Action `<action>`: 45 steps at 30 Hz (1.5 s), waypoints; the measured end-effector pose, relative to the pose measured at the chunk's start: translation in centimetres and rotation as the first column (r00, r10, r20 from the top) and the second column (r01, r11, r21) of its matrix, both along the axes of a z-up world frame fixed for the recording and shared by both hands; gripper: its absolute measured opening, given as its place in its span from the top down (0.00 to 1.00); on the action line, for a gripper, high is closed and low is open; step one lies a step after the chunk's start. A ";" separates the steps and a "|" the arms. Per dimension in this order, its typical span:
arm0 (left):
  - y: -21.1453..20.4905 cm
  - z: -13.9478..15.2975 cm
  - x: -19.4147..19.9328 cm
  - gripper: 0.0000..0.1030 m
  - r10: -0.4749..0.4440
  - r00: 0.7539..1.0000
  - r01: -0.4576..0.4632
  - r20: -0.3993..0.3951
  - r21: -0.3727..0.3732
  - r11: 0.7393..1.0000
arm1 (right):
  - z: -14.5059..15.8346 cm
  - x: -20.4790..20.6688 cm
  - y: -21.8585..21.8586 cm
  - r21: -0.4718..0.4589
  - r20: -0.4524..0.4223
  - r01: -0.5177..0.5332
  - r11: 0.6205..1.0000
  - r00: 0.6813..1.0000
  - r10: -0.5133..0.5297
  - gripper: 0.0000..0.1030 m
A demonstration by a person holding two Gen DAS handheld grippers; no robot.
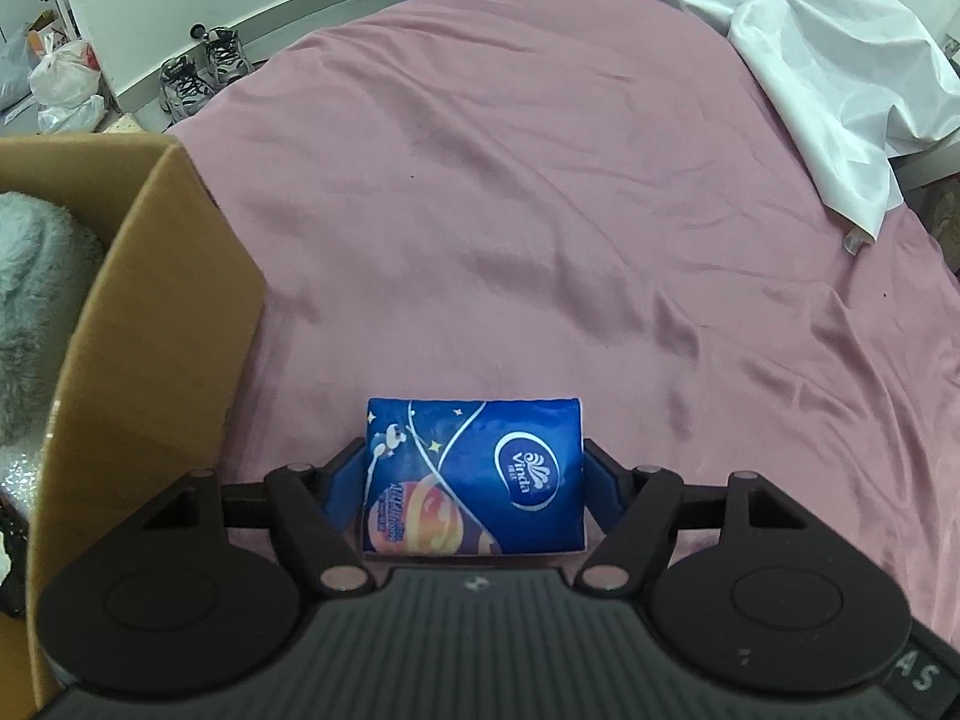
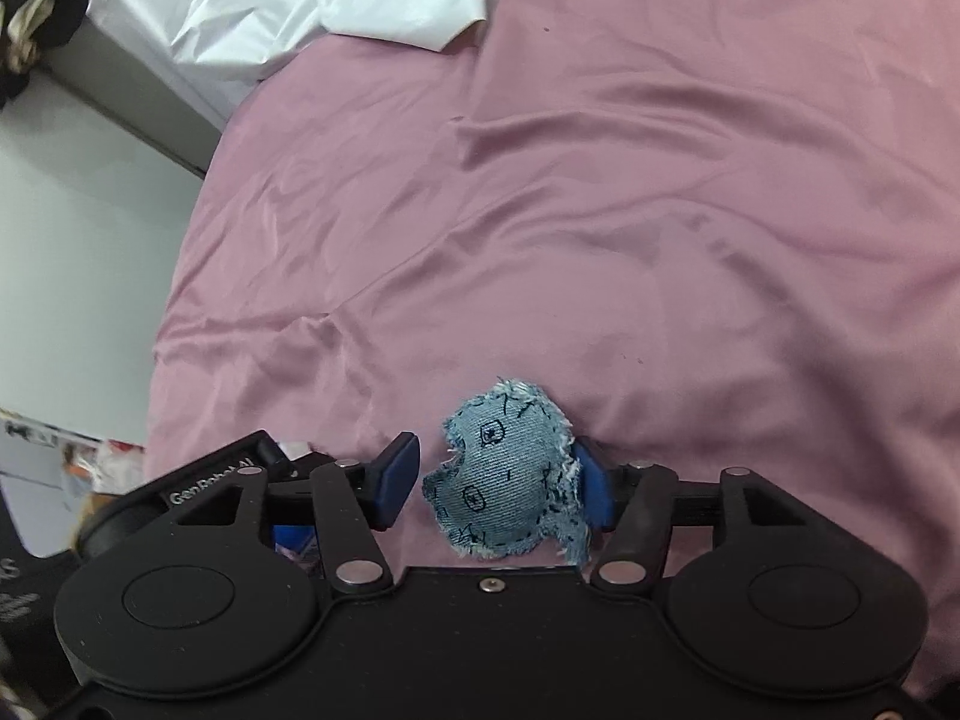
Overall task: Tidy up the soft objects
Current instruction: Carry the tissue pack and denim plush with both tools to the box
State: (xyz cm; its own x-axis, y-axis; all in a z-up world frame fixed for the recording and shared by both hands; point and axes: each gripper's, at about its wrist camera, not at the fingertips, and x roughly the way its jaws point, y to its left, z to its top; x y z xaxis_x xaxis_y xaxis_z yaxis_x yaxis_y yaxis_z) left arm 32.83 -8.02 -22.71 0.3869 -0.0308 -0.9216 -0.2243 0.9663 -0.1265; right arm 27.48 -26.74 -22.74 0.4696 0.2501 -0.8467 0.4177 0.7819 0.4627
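In the left wrist view, my left gripper (image 1: pixel 474 474) is shut on a blue Vinda tissue pack (image 1: pixel 474 474), its blue pads pressed on both short sides, just above the pink bed sheet (image 1: pixel 540 210). A cardboard box (image 1: pixel 156 324) stands close to the left, with a grey fluffy plush (image 1: pixel 30 300) inside. In the right wrist view, my right gripper (image 2: pixel 498 480) has a small blue denim stuffed toy (image 2: pixel 504 480) between its fingers. The toy touches the right pad; a small gap shows at the left pad (image 2: pixel 399 474).
A crumpled white sheet (image 1: pixel 810 60) lies at the bed's far right; it also shows in the right wrist view (image 2: pixel 288 0). Sneakers (image 1: pixel 204 66) and plastic bags (image 1: pixel 63 84) sit on the floor beyond the box. The bed edge drops to a pale floor (image 2: pixel 78 240) on the left.
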 end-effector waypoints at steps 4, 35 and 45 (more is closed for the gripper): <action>0.4 1.0 -0.6 0.31 0.004 1.000 -0.004 0.015 0.002 1.000 | 0.4 0.0 0.5 -0.087 -0.009 -0.021 0.996 1.000 0.020 0.66; 2.5 11.8 -8.0 0.31 -0.044 0.979 0.050 0.199 -0.027 0.998 | 9.5 -5.7 0.8 -0.115 0.206 -0.097 0.989 0.971 0.119 0.71; 6.3 14.8 -9.8 0.31 -0.009 0.971 0.015 0.240 -0.022 1.000 | 12.0 -6.7 3.5 -0.126 0.258 -0.166 0.978 0.947 0.194 0.71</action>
